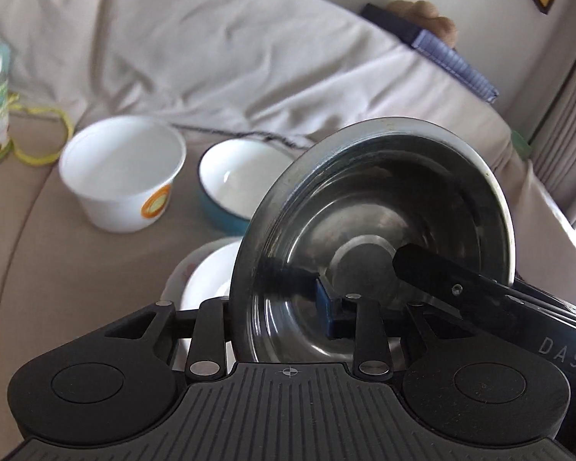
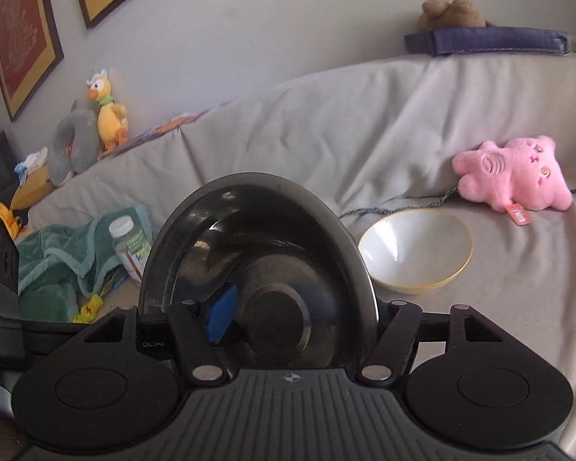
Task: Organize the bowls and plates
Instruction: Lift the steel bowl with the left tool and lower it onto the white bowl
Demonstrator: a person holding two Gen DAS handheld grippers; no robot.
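Both cameras sit on the grippers and look forward and downward at a covered sofa [image 1: 211, 57]. Each view is very near to a steel bowl [image 1: 384, 230], which fills its centre. They share this bowl, the sofa back and a labelled bottle [image 2: 130, 249].

Two steel bowls [image 1: 384, 230] [image 2: 257, 269], one per claw; on the sofa, four more bowls [image 1: 123, 173] [image 1: 234, 180] [image 1: 203, 272] [image 2: 416, 251], one bottle [image 2: 128, 246], four soft toys [image 2: 514, 173].

place: home living room | signs: covered sofa [image 2: 364, 123], plush toys [image 2: 514, 173], framed pictures [image 2: 19, 38] on wall
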